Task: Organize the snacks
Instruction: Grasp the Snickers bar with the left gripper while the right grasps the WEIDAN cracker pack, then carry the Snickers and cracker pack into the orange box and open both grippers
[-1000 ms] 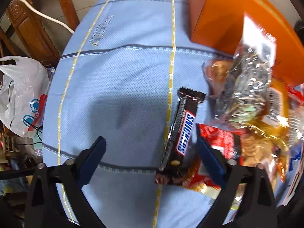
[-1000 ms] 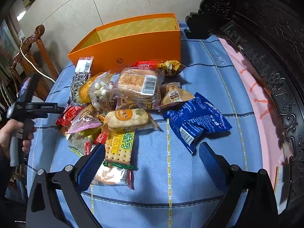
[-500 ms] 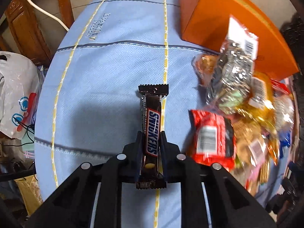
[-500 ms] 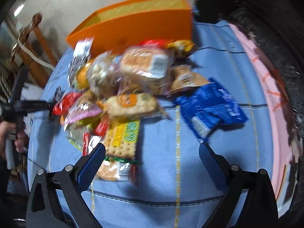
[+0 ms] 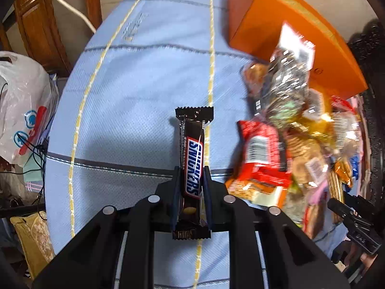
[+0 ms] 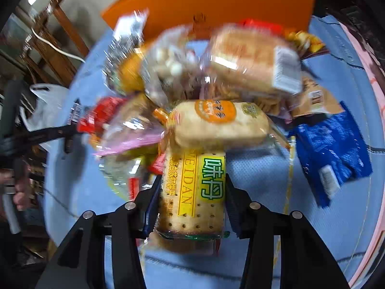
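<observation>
My left gripper [image 5: 191, 180] is shut on a Snickers bar [image 5: 192, 159], which points forward over the blue tablecloth [image 5: 134, 91]. My right gripper [image 6: 192, 187] is shut on a yellow and green cracker pack [image 6: 195, 192] at the near edge of the snack pile. A round rice cracker pack [image 6: 216, 125] lies just beyond it. The open orange box [image 6: 216, 2] stands behind the pile; it also shows in the left wrist view [image 5: 288, 41].
A blue snack bag [image 6: 334, 149] lies right of the pile. A red packet [image 5: 262, 154] and a silver packet [image 5: 286, 82] lie right of the Snickers bar. A white plastic bag [image 5: 21, 106] and wooden chairs [image 5: 41, 21] stand off the table's left edge.
My left gripper closed on the Snickers bar and lifted it slightly. My right gripper moved forward to the pile and closed on the cracker pack.
</observation>
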Action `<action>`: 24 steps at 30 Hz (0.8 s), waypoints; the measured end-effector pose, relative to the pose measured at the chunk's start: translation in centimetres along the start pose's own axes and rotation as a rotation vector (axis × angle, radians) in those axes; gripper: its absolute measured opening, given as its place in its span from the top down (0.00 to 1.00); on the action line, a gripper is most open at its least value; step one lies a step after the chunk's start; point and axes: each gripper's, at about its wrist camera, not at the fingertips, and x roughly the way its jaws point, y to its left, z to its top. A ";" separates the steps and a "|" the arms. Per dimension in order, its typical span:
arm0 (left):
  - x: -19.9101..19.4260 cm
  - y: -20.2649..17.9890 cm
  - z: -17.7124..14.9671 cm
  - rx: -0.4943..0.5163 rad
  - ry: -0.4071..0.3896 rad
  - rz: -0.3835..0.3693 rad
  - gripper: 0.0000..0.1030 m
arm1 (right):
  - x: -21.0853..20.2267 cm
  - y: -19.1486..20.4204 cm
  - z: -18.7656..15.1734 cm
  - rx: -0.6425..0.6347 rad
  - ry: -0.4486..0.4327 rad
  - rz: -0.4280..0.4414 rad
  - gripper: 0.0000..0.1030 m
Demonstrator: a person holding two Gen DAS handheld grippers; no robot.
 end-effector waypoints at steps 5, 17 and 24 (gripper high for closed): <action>-3.0 -1.6 1.7 0.050 -0.063 -0.052 0.84 | -4.3 -0.7 -0.1 0.029 -0.070 0.078 0.54; -8.8 -9.8 7.6 0.192 -0.187 -0.134 0.84 | -11.8 -1.1 7.2 0.005 -0.331 0.074 0.54; -8.6 -13.5 13.9 0.203 -0.191 -0.175 0.84 | -12.6 -2.3 15.5 0.028 -0.452 0.005 0.54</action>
